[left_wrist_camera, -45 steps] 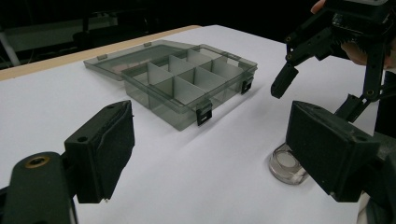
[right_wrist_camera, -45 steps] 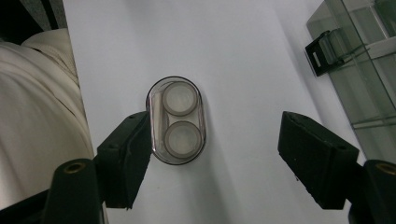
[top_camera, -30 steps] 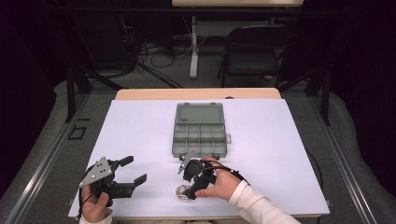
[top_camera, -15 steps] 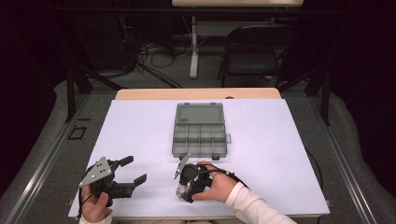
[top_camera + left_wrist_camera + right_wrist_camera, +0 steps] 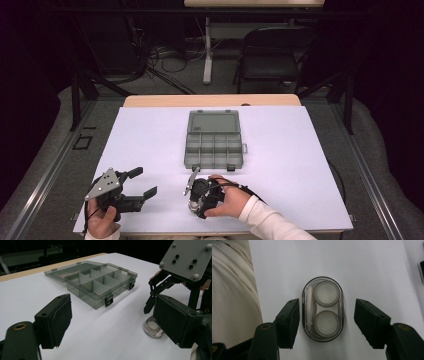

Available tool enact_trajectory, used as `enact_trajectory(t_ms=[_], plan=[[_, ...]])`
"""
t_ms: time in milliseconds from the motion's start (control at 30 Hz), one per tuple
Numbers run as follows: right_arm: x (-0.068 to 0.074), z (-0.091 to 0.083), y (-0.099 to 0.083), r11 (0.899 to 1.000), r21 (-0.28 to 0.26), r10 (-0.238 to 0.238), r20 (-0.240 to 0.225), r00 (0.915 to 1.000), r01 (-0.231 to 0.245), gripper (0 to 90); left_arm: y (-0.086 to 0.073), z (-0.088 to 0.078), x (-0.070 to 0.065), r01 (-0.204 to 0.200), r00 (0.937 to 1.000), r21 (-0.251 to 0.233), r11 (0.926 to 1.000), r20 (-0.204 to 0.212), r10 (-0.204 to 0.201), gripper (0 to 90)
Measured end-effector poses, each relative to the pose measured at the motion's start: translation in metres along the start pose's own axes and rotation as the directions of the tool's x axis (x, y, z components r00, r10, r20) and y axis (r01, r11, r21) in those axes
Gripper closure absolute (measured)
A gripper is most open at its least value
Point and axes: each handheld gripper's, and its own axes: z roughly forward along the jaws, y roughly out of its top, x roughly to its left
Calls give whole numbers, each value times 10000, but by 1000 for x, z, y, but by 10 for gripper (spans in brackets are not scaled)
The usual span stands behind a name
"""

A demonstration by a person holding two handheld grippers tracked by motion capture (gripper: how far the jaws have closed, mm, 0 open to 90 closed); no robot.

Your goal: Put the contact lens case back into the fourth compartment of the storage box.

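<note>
The right tool [image 5: 327, 322], now tipped down just before the organizer box [image 5: 214, 139], straddles a clear lens case [image 5: 322, 308], jaws wide, likely about to grasp.

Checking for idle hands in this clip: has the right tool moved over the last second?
Yes. The right tool has slid toward the person's left and slightly nearer the table's front edge, judged against the organizer box.

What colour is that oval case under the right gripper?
Clear, with two whitish round cups inside the oval case; the right gripper view shows it best.
</note>
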Motion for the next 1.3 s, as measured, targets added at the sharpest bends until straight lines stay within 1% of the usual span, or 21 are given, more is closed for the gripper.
enact_trajectory(t_ms=[367,467,767,1300], plan=[[-1,8,0,9997,237,-85,-169,9998,89,429,0,0,0,-7,10000,25,10000,6,7,162],[-1,9,0,9995,301,-61,-209,9998,68,441,0,0,0,-6,10000,17,10000,10,6,162],[-1,11,0,9989,417,-210,-296,9993,222,479,0,1,0,-9,10000,23,10000,24,9,161],[0,11,0,9986,414,-308,-276,9991,320,485,0,1,0,-26,10000,74,10000,23,26,162]])
